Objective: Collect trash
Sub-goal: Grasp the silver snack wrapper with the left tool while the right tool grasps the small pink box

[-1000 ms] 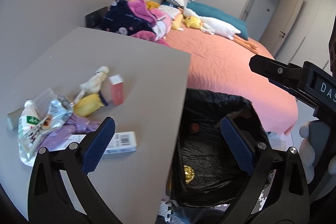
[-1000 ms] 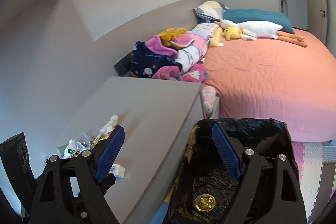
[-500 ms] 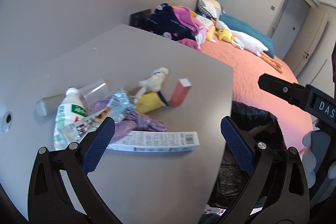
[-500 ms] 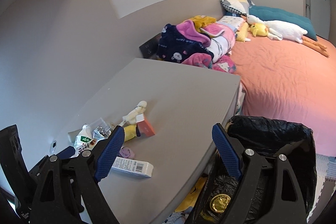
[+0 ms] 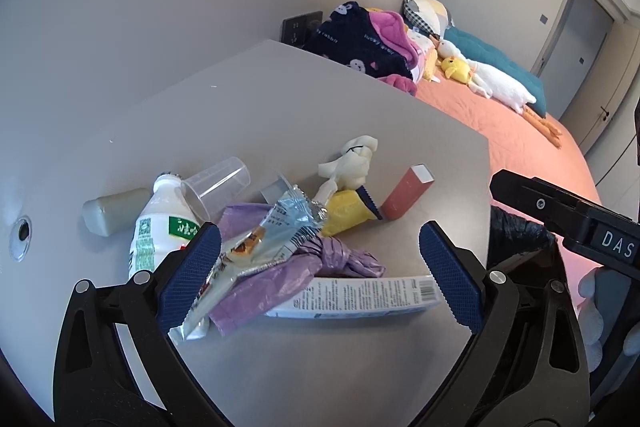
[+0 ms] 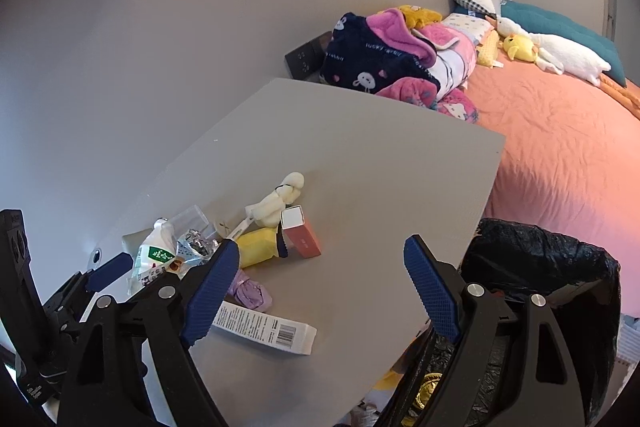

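The left gripper [image 5: 320,275] hangs wide open and empty over the trash pile [image 5: 260,243] near the table's [image 5: 360,115] left edge; a long white box [image 5: 360,297] lies between its fingers. The right gripper [image 6: 320,291], also wide open and empty, hovers beside the pile, by the black-lined bin [image 6: 552,267] off the right edge.

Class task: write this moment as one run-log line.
left hand-held gripper: open, empty | right hand-held gripper: open, empty | trash pile: on desk | black-lined bin: beside desk

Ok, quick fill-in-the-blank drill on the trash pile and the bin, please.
1. The clear plastic cup lies on its ____.
2. The trash bin is lined with a ____ bag.
3. Both the left gripper and the right gripper are ____.

Missing words: side; black; open
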{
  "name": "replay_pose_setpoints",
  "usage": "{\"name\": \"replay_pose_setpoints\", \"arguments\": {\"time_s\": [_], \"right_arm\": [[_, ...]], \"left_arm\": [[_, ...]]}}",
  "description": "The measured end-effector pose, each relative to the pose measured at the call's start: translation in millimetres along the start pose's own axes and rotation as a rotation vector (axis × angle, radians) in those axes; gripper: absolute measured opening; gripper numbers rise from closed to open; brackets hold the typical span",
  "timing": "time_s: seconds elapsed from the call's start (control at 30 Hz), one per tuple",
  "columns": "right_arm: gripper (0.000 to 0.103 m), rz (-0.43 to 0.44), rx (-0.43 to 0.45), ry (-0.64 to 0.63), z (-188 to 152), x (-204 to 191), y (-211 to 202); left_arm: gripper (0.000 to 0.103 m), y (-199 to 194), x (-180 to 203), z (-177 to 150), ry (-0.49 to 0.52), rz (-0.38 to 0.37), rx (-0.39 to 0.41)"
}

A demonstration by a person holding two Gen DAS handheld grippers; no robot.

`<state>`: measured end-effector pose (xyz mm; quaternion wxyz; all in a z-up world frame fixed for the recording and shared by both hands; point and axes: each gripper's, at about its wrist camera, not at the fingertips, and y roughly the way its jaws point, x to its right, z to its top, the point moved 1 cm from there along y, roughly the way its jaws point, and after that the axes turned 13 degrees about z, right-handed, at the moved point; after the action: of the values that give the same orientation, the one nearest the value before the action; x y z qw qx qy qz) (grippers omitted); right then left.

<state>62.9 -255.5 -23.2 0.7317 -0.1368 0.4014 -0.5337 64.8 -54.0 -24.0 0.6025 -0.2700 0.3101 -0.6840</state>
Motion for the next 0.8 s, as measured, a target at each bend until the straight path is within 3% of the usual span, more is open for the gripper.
{"name": "replay_pose_setpoints", "arguments": {"time_s": [0.17,0.33,0.47,0.63,0.73,0.8], "right_arm": [[0.085,-0.006,-0.04,0.011,3,6,25],[0.085,-0.01,-0.073,0.011,5,9,46],[0.084,-0.017,-0.099,0.012,6,11,65],[0.073,-0.016,-0.132,0.014,7,14,87],[0.052,-0.002,-0.16,0.009,7,14,99],[0.02,0.03,-0.184,0.02,5,15,105]], "left_arm": [[0.094,22,-3,3,0.018,0.01,-0.03],[0.083,44,-9,3,0.026,0.013,-0.07],[0.07,58,-13,3,0.032,0.011,-0.106],[0.048,68,-16,3,0.046,0.011,-0.12],[0.038,69,-18,3,0.052,0.02,-0.112],[0.028,67,-20,3,0.05,0.024,-0.101]]}}
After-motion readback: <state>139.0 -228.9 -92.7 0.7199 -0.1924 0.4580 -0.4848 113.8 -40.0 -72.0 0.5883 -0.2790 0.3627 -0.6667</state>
